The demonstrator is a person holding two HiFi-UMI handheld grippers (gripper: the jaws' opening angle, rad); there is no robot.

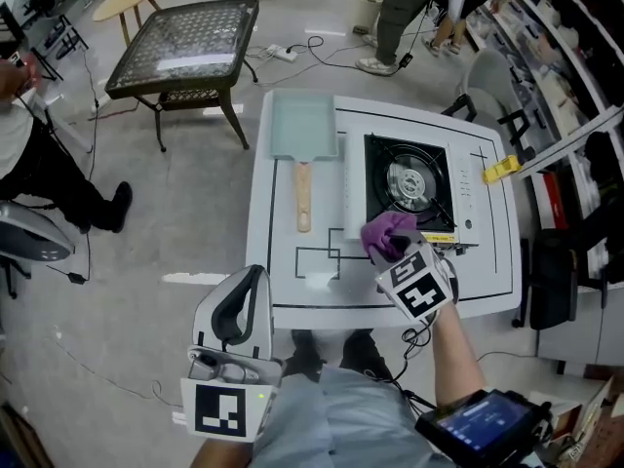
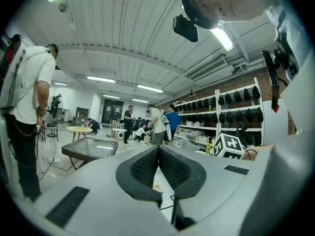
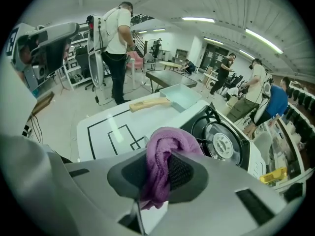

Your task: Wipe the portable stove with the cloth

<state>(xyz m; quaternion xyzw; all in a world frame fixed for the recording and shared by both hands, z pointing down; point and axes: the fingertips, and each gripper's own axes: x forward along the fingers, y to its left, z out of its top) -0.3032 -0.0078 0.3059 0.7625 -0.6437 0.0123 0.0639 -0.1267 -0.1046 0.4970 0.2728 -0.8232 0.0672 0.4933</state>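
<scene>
Crumpled, fuzzy purple cloth

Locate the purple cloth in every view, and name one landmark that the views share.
Head view: purple cloth right of centre and low, at the stove's near-left corner.
Left gripper view: not in it.
Right gripper view: low centre, pinched between the jaws.
Shared landmark: glass-topped table.

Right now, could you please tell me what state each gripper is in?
Left gripper: closed, holding nothing.
Right gripper: closed on the purple cloth.
</scene>
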